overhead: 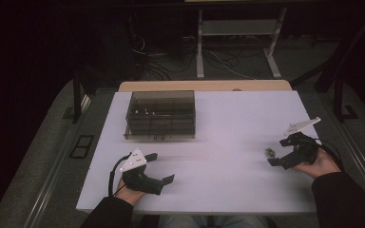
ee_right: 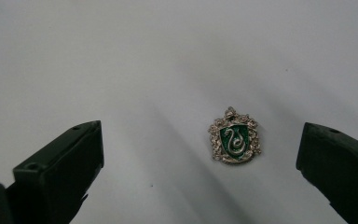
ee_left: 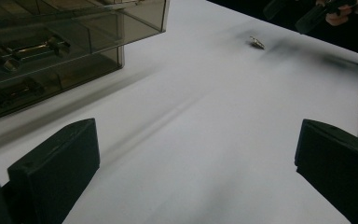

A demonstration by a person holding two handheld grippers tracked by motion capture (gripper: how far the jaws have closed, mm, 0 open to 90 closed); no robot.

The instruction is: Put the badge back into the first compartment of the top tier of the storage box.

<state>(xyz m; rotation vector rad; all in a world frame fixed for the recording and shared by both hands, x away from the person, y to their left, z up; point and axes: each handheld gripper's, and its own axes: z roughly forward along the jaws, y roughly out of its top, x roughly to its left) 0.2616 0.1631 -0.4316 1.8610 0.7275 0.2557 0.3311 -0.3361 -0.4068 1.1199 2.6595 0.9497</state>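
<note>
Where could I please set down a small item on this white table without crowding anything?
The broad bare stretch of the white table between the smoked clear plastic organiser box and the small silver-and-green crest badge is free. It is crowded around the badge, beside the right gripper.

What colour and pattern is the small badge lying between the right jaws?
Silver crest badge with a green shield bearing a silver snake, clearest in the right gripper view.

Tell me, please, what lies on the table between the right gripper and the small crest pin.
Nothing: in the right gripper view the crest pin lies flat on bare white table just ahead of the open right gripper. The high view shows the same bare stretch.
</note>
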